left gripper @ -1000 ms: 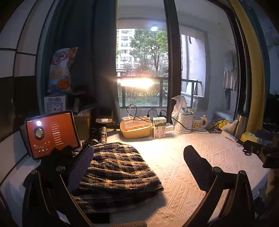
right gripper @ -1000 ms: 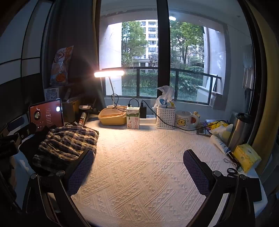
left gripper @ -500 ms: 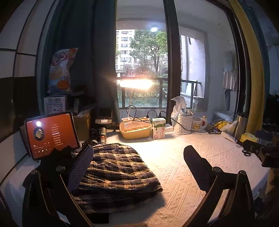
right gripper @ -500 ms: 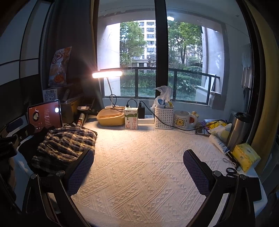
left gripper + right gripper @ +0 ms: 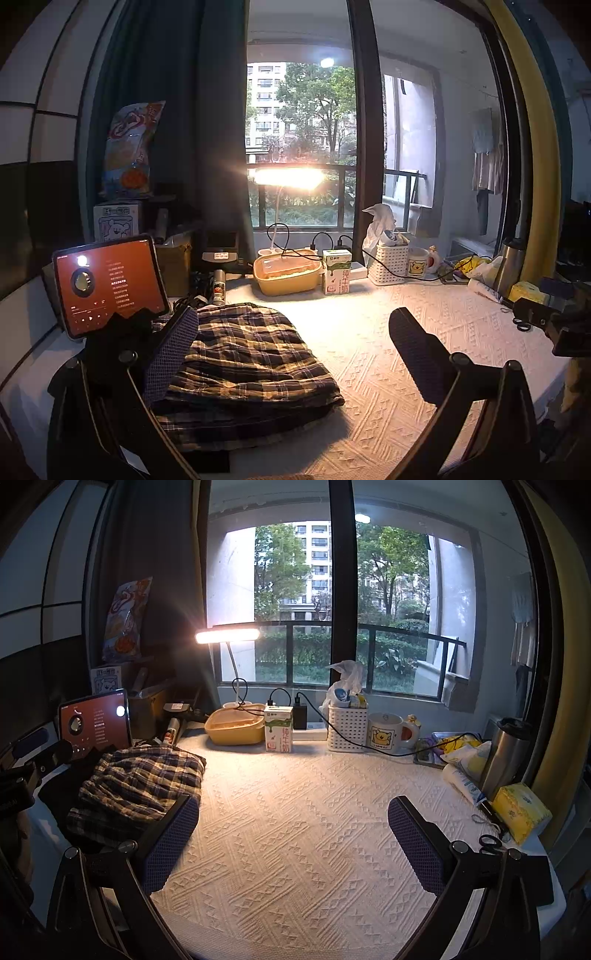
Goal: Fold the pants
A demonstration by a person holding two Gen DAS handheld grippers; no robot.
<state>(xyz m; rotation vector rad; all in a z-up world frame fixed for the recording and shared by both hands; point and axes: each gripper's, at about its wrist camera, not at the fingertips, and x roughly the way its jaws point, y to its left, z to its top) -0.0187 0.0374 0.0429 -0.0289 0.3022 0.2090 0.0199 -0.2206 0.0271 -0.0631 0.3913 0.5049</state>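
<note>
Plaid pants [image 5: 243, 365] lie folded in a thick stack at the left end of the white textured tablecloth [image 5: 388, 350]. In the right wrist view the same pants [image 5: 140, 782] sit at the left. My left gripper [image 5: 291, 350] hovers open above the cloth, its left finger over the pants' left edge, nothing held. My right gripper [image 5: 291, 842] is open over bare cloth to the right of the pants, not touching them. The right gripper's body shows at the right edge of the left wrist view.
A lit tablet [image 5: 107, 284] stands behind the pants. Along the window stand a desk lamp [image 5: 227, 637], yellow container [image 5: 236, 725], milk carton [image 5: 279, 729], white basket [image 5: 347, 725], mug [image 5: 388, 733]. At the right edge: steel flask [image 5: 506, 755], yellow packet [image 5: 521, 810], scissors [image 5: 489, 840].
Both views shift only slightly; the right gripper has drifted a little. The pants stay still and both grippers stay open.
</note>
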